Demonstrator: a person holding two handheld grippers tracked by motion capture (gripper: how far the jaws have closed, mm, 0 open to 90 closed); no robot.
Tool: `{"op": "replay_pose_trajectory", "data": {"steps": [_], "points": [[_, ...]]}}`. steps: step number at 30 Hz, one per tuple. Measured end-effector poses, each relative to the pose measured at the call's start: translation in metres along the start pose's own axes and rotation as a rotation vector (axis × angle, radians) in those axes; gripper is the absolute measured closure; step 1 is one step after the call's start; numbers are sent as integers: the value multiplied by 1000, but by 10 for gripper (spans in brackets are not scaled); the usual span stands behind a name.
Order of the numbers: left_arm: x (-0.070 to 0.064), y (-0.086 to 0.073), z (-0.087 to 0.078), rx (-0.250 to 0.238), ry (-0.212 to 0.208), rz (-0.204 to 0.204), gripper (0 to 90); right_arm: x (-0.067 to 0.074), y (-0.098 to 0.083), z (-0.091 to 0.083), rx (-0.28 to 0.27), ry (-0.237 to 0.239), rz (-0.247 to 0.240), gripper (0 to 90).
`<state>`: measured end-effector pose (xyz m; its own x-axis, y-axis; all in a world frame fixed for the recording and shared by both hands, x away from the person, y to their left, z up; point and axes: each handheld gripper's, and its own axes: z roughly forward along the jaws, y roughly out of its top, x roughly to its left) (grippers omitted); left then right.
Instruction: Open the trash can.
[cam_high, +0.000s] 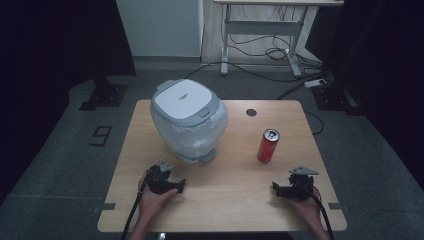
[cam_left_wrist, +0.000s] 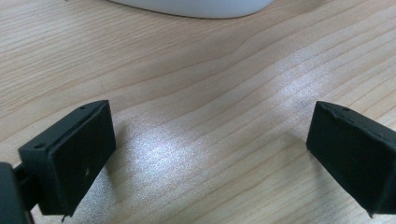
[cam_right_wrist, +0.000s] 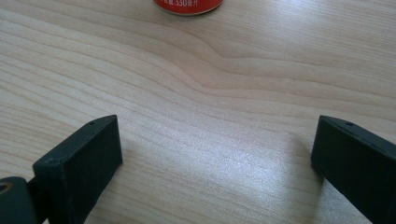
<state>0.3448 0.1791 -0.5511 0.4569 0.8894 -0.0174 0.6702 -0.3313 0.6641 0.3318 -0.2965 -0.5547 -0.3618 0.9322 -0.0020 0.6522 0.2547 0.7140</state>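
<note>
A white lidded bin (cam_high: 188, 120) with a grey-rimmed lid and a clear bag liner stands at the back left of the wooden table (cam_high: 235, 200). A red drink can (cam_high: 268, 145) stands upright to its right. My left gripper (cam_high: 179, 187) rests low near the front edge, below the bin, open with bare wood between its jaws. The bin's white base (cam_left_wrist: 196, 7) shows at the top of the left gripper view. My right gripper (cam_high: 276, 189) rests at the front right, open and empty. The can's bottom (cam_right_wrist: 188, 5) lies ahead of it.
A round dark cable hole (cam_high: 251, 112) sits in the tabletop behind the can. Beyond the table are a white desk frame (cam_high: 260, 30) and cables (cam_high: 280, 52) on the grey floor. A "9" marking (cam_high: 101, 135) lies on the floor at left.
</note>
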Motion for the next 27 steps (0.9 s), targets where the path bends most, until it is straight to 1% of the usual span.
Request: {"op": "replay_pose_trajectory", "data": {"steps": [2,3,4,5,8,9,10,11,13,14,15,16,20,22,23,24,25,26,27], "points": [[0,0,0,-2,-2,2,18,0,0,0,0,0,0,11],[0,-1,-1,-8,0,1,65,0,0,0,1,-1,1,10],[1,-2,-3,-16,4,-3,65,0,0,0,1,-1,2,10],[2,-2,-5,-28,19,-14,156,0,0,0,0,-1,3,10],[3,-2,-7,-27,17,-20,159,0,0,0,1,-1,1,10],[4,-2,-8,-34,18,-26,175,0,0,0,1,-1,1,10],[5,-2,-11,-48,25,-33,219,0,0,0,1,0,2,9],[5,-2,-11,-48,25,-33,233,0,0,0,1,0,2,9],[7,-2,-15,-68,37,-44,249,0,0,0,1,2,0,7],[8,-1,-17,-76,41,-45,297,-1,0,0,2,4,-1,7],[9,-1,-20,-88,44,-48,297,-1,0,1,2,4,-2,6],[10,-1,-23,-102,51,-55,318,-1,1,1,2,5,-2,6],[15,2,-40,-158,74,-56,419,-1,1,1,1,8,-6,6],[17,4,-49,-193,79,-65,467,-2,1,1,1,9,-7,6],[18,4,-55,-221,70,-75,517,-2,1,1,2,11,-9,6],[18,4,-55,-221,70,-75,545,-2,1,1,2,11,-9,6],[18,5,-58,-237,58,-79,545,-2,1,1,2,11,-9,5],[18,6,-60,-246,49,-80,597,-2,1,1,2,13,-11,6],[18,7,-64,-267,34,-79,617,-2,1,1,2,13,-11,5]]}}
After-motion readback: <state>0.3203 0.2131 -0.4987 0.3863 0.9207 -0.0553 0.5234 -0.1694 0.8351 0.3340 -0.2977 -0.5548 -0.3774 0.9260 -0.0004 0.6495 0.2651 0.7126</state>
